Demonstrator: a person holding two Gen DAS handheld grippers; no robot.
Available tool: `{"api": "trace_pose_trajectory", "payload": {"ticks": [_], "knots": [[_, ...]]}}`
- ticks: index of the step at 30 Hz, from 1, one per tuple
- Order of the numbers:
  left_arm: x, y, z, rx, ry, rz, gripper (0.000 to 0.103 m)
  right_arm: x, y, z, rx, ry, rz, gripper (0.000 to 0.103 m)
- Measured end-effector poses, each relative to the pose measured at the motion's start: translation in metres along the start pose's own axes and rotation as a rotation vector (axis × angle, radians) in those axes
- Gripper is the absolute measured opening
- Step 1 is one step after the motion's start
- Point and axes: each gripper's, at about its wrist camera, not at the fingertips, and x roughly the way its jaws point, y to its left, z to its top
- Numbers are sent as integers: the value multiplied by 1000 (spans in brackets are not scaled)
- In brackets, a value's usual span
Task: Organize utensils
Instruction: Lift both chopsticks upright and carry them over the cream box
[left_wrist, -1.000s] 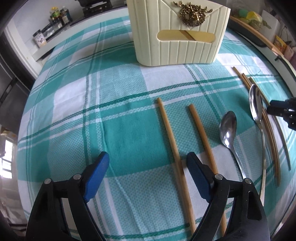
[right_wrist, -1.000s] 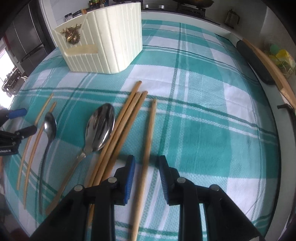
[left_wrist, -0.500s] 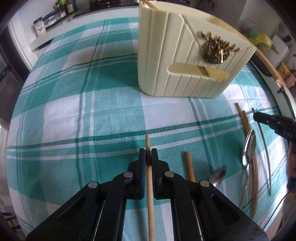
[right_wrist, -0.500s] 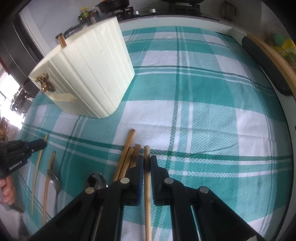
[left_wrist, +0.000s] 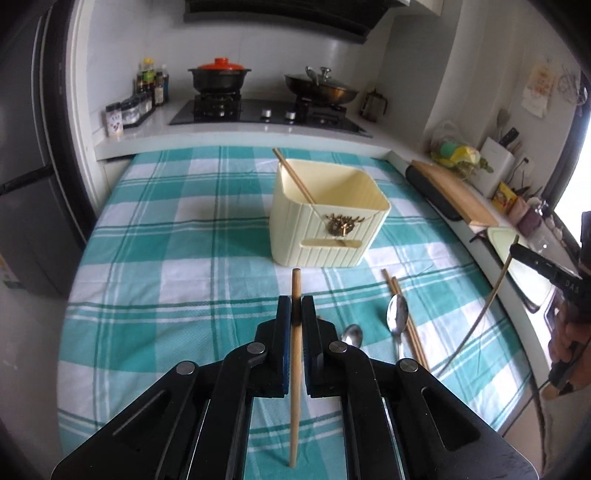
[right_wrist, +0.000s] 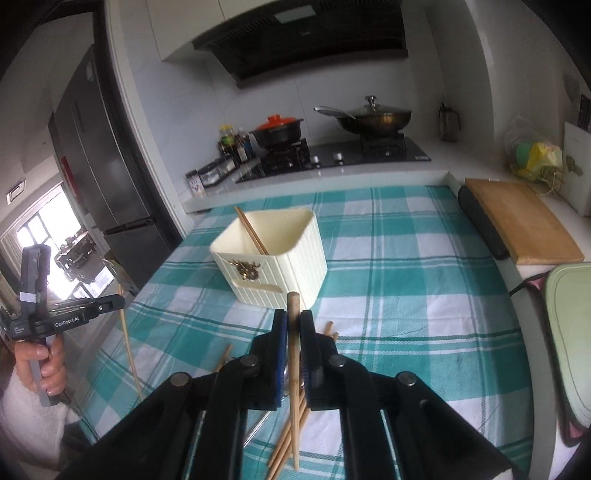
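My left gripper (left_wrist: 295, 308) is shut on a wooden chopstick (left_wrist: 294, 369), held in the air above the checked tablecloth. My right gripper (right_wrist: 293, 321) is likewise shut on another chopstick (right_wrist: 294, 376), lifted off the cloth. Ahead of both stands the cream utensil holder (left_wrist: 328, 221) (right_wrist: 273, 258) with one chopstick (left_wrist: 293, 175) leaning inside. On the cloth lie two spoons (left_wrist: 397, 319) (left_wrist: 352, 336) and more chopsticks (left_wrist: 406, 317) (right_wrist: 286, 439). The right gripper (left_wrist: 517, 251) with its thin chopstick (left_wrist: 487, 306) shows at the right edge of the left wrist view.
A stove (left_wrist: 266, 110) with a black pot (left_wrist: 219, 79) and a wok (left_wrist: 321, 88) sits beyond the table. Spice jars (left_wrist: 129, 110) stand at the back left. A wooden cutting board (right_wrist: 521, 221) and a green board (right_wrist: 569, 332) lie to the right. A fridge (right_wrist: 103, 166) stands left.
Both grippers closed on a chopstick lying on the cloth, then rose with them, tilting up so the holder's inside and the kitchen behind came into view.
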Motion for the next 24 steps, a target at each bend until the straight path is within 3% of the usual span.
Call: {"api": "trace_pose_trajectory", "payload": {"ticks": [4,9,24], "knots": [[-32,-5,-4,-17,-83,-20,4,-25,18,-4,-41,-99,-38,7],[-54,-15,1,0,-168,-23,4,-35,33,3,-61,-158,-54,7],[-81,-10,29,-20,-246,-59,3,-51,54,45,-122,-215,-55,7]]}}
